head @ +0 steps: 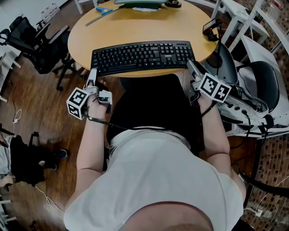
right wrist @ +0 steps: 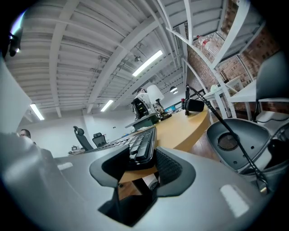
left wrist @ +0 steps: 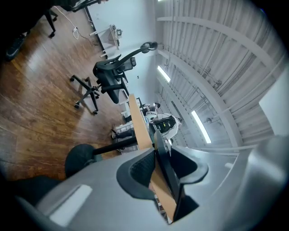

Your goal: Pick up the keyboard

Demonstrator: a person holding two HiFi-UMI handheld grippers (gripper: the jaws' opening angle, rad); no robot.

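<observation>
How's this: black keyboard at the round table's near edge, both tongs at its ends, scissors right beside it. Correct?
No. The head view shows the scissors at the table's far edge, well apart from the keyboard. The rest holds: the left tongs and right tongs are at the keyboard's ends.

I see a brown plank floor [head: 36,108] around the round wooden tabletop [head: 135,27], a black office chair [head: 40,47] to its left, white frames [head: 241,11] to its right, and strip lights [right wrist: 146,63] on a white ribbed ceiling [right wrist: 90,36].
</observation>
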